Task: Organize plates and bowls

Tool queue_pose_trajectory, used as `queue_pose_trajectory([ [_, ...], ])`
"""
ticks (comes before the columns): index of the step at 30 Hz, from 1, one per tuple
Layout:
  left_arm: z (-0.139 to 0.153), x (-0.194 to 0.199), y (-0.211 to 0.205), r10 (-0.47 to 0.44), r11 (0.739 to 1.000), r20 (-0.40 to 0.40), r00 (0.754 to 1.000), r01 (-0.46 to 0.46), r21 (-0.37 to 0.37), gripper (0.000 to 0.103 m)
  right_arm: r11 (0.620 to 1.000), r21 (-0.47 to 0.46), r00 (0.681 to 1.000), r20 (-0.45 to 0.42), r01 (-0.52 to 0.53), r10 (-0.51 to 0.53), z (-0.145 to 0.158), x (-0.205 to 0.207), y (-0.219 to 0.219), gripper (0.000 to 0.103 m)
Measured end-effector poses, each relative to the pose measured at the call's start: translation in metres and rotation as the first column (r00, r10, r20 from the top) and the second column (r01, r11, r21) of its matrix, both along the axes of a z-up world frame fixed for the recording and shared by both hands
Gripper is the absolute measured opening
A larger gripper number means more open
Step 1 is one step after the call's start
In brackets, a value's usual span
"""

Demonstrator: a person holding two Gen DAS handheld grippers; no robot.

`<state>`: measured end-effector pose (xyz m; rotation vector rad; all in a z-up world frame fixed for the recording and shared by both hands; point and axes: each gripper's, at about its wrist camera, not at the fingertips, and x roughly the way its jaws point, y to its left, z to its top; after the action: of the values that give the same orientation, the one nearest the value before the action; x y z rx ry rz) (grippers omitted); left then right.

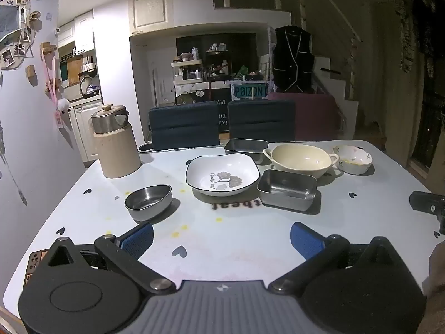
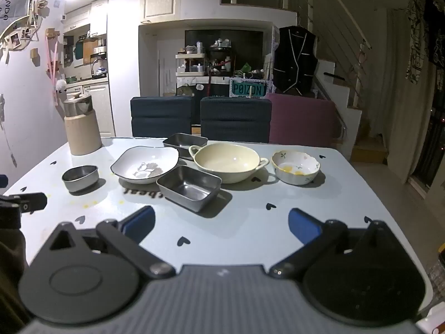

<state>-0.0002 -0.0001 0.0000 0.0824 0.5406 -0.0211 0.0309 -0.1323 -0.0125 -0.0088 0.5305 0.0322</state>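
On the pale blue table (image 1: 250, 239) stand a round steel bowl (image 1: 148, 202), a white square plate with a leaf print (image 1: 222, 174), a near steel tray (image 1: 286, 189), a far steel tray (image 1: 244, 147), a cream two-handled bowl (image 1: 301, 159) and a small flowered bowl (image 1: 352, 159). The same dishes show in the right wrist view: steel bowl (image 2: 80, 178), white plate (image 2: 144, 164), near tray (image 2: 189, 188), cream bowl (image 2: 229, 162), flowered bowl (image 2: 295, 167). My left gripper (image 1: 221, 239) and right gripper (image 2: 221, 225) hover open over the table's near part, empty, short of all dishes.
A beige canister with a steel lid (image 1: 115, 142) stands at the table's far left corner. Two dark chairs (image 1: 183, 125) and a maroon seat (image 1: 314, 117) line the far edge. A wall runs along the left. The table's right edge (image 2: 389, 194) drops to the floor.
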Motion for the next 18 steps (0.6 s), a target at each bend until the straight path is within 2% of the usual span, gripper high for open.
queue_pose_trajectory([
  [18, 0.0000, 0.0001, 0.0005, -0.003, 1.000, 0.002, 1.000, 0.003, -0.002, 0.103, 1.000, -0.001, 1.000, -0.002, 0.001, -0.001, -0.0005, 0.0003, -0.0001, 0.103],
])
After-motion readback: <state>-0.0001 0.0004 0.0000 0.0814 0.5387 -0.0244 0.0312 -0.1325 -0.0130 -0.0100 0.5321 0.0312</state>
